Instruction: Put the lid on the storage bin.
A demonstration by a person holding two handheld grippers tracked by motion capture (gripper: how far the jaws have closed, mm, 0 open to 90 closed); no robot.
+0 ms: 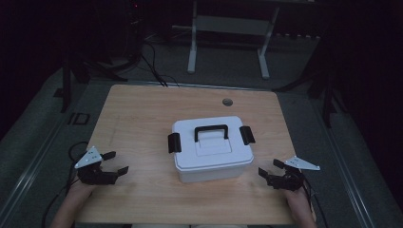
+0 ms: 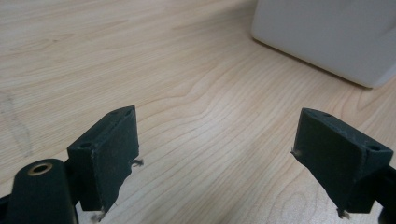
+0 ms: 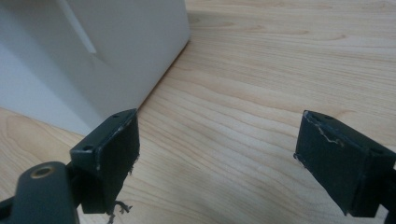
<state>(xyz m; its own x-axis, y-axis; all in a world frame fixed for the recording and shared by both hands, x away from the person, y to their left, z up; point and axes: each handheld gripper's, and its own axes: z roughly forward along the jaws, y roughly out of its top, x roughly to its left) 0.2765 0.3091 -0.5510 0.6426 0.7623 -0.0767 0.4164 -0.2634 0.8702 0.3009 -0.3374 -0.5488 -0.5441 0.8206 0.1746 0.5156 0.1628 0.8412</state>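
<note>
While the white lidded box (image 1: 212,149) sits mid-table (image 1: 142,109), left gripper (image 1: 116,163) and right gripper (image 1: 269,168) flank it, jaws wide apart, holding nothing.

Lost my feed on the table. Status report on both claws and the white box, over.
Left claw open, empty, left of white latched box. Right claw open, empty, at its right. Box shut, both black latches down, handle flat. Nothing in the way.

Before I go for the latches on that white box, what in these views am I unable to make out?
- Inside of the white box: hidden by its closed lid, high view.
- Black side latches: too small and dim in the high view to tell whether they are clipped.
- Box top: cut off by the upper edge in both gripper views.
- Small round thing near the table's far edge: too small to identify.
</note>
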